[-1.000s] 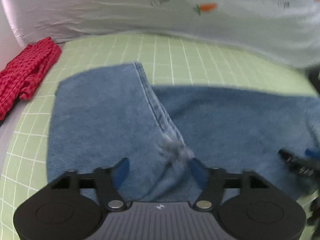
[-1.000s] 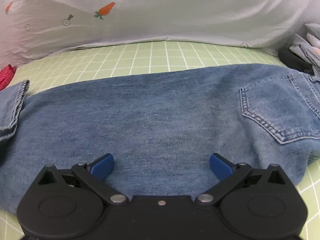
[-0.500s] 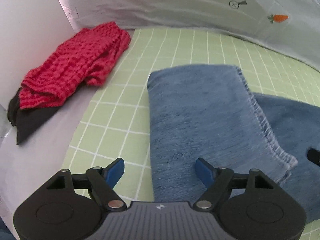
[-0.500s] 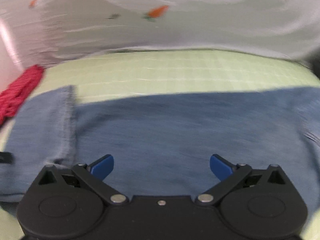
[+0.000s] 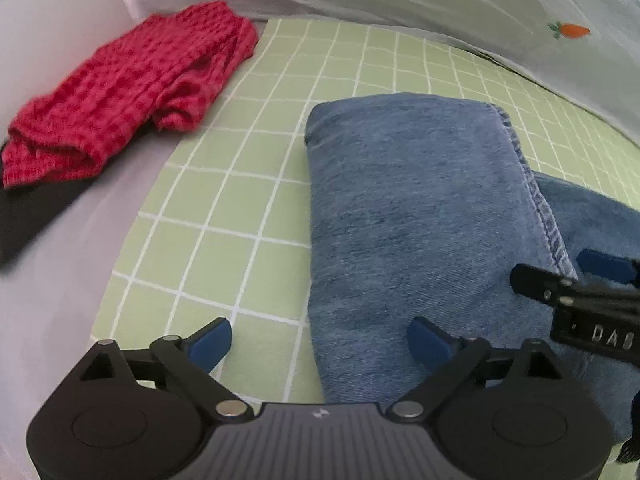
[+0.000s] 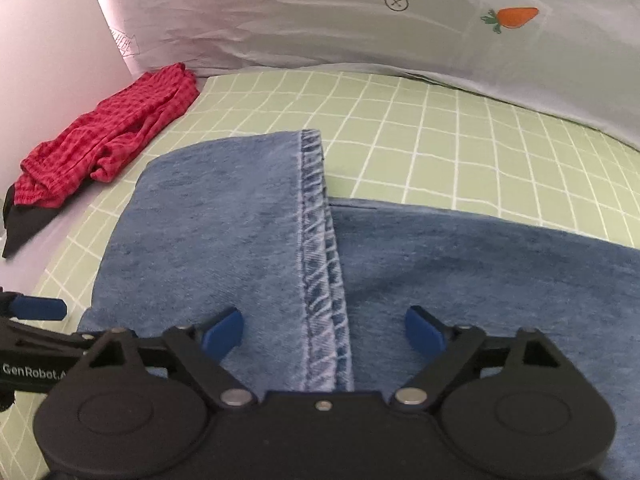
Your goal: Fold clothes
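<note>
Both wrist views were evenly, softly lit with a cool cast and no glare, shadows faint beneath the jeans (image 6: 224, 240) and the red cloth (image 5: 120, 92), focus mostly sharp with slight softness on the near housings, and strong fisheye bowing of the green grid mat (image 5: 360, 68), corners vignetted black.

A pale green mat with a white grid (image 5: 248, 184) spreads ahead of the claw. Beyond it hangs a wrinkled white cloth backdrop printed with an orange carrot (image 6: 320, 28).
</note>
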The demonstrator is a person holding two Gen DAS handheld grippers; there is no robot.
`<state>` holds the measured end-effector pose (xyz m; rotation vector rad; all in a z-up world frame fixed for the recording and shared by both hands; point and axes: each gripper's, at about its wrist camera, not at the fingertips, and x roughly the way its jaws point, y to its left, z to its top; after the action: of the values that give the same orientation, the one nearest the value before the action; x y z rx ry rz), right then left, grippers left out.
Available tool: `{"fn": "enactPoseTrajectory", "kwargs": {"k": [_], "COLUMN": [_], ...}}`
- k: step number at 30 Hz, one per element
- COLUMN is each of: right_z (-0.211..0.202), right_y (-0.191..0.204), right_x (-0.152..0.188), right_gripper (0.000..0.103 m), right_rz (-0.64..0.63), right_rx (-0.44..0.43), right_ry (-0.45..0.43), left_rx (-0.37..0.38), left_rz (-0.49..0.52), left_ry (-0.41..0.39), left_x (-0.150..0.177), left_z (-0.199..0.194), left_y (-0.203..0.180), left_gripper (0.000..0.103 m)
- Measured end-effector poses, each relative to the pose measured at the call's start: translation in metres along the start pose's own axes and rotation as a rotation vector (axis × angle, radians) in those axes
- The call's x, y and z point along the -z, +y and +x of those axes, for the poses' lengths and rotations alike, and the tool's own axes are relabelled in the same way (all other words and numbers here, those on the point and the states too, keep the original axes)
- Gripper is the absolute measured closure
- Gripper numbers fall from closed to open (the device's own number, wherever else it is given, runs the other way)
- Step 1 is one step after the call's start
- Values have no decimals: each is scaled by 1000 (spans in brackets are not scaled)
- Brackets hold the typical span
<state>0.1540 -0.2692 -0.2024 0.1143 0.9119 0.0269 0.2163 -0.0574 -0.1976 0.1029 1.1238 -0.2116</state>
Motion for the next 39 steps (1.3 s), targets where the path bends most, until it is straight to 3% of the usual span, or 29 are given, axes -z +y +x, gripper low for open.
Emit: {"fn": "enactPoseTrajectory", "kwargs": {"k": [3, 4, 7, 8, 11, 16, 21, 30, 33, 37, 39], "right_z": [-6, -7, -9, -9, -13, -27, -50, -94, -93, -67, -62], "right_y": [7, 10, 14, 12, 0, 10, 8, -30, -45, -65, -61], "right_x": [3, 5, 5, 4, 4, 10, 17, 26, 34, 56, 59], "right_gripper": [31, 43, 58, 74, 92, 95, 95, 96, 96, 95, 95], "right_rz": [-46, -65, -92, -87, -19, -69, -114, -23, 11, 84, 61], "right_rx": [-14, -28, -38, -42, -95, -81, -47, 94, 160, 175, 188], "right_ry": [-9, -12, -14, -18, -29, -77, -115, -160, -136, -32, -32], "left_rx": [1, -1, 1, -1, -11, -21, 16, 52, 59, 45, 29], "left_rz": [-9, -8, -16, -17, -17, 18, 35, 157, 187, 243, 263], "left_ry": [4, 4, 7, 8, 6, -9, -17, -25, -9, -6, -12], "left_x": [0, 0, -1, -1, 0, 1, 2, 6, 11, 16, 18], "left_z": [3, 4, 5, 5, 4, -2, -10, -15, -14, -16, -19], "left_y": [2, 2, 4, 4, 1, -6, -15, -51, -60, -71, -73], "left_gripper": [2, 1, 0, 0, 0, 1, 1, 1, 1, 1, 1]}}
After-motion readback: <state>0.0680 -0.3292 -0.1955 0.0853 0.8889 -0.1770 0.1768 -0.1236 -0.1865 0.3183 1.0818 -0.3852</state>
